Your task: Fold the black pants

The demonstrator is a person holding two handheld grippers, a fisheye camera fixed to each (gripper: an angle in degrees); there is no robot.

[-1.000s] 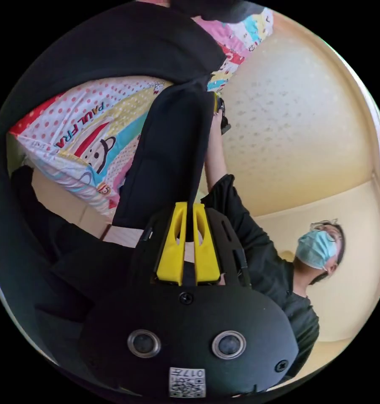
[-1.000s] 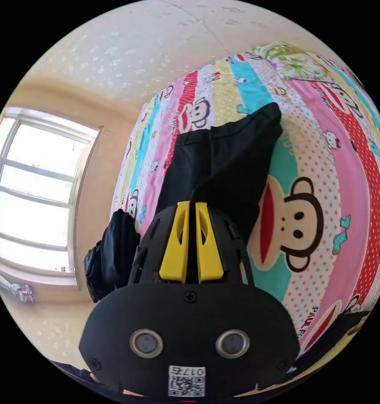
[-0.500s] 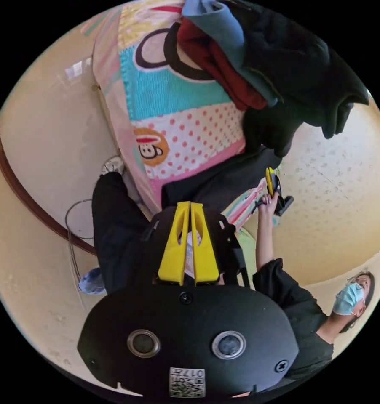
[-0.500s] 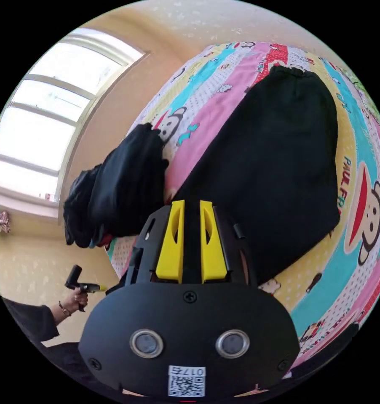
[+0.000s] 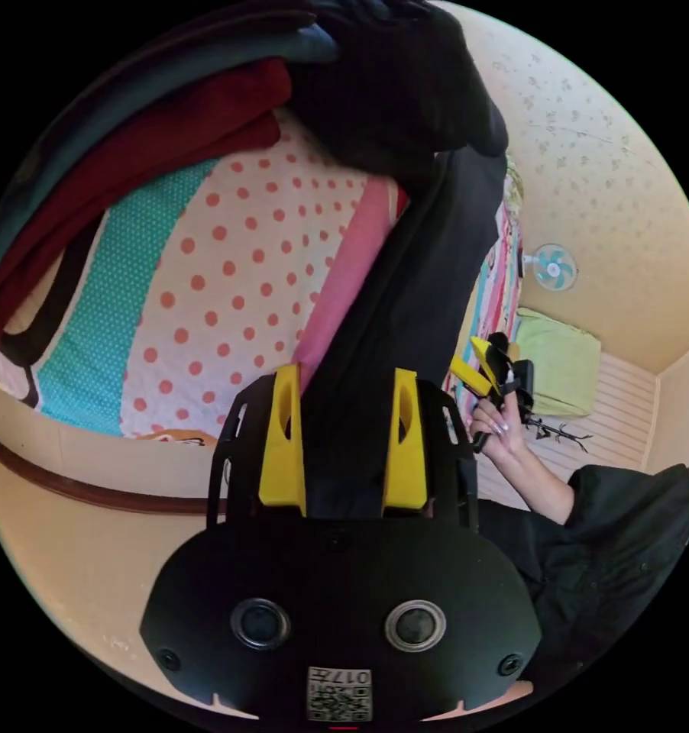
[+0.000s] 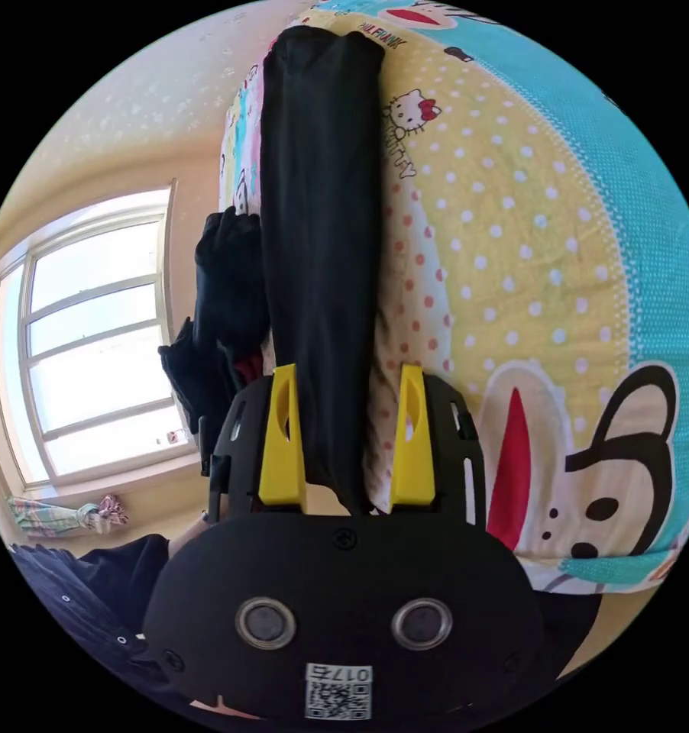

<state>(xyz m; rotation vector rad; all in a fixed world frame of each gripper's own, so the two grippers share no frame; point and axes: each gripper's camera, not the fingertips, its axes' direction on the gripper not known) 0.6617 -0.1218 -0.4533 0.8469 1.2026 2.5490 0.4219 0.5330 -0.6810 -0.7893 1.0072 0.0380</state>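
**Both claws wide apart, black pants laid long on the bed**

The bed point(image 6: 528, 252), under a bright cartoon-print sheet, is seen in both views. The black pants point(image 6: 318, 252) are laid on it as one long narrow strip, running from between the near jaws to the far edge of the sheet in the right gripper view. In the left gripper view the same pants point(image 5: 405, 305) are stretched from the jaws toward a pile of other clothes point(image 5: 207, 114), dark red, grey-blue and black, heaped at the far end. That pile point(image 6: 222, 305) is also seen left of the pants in the right gripper view, with a window point(image 6: 92, 343) behind it.

The left gripper point(image 5: 344, 435) is spread wide; cloth lies between the jaws but is not pressed by them. The right gripper point(image 6: 347, 439) is likewise spread wide over the near end of the pants, nothing clamped. The right gripper point(image 5: 486, 370) is also seen from the side in the left gripper view, held in a hand point(image 5: 501, 435).

Risks, as judged: the strip could be dragged crooked if only one layer is caught at the next pinch; the far end touches or nearly touches the pile, so a stray garment could be snagged into the fold; the near end hangs at the bed edge and could slide off once let go.
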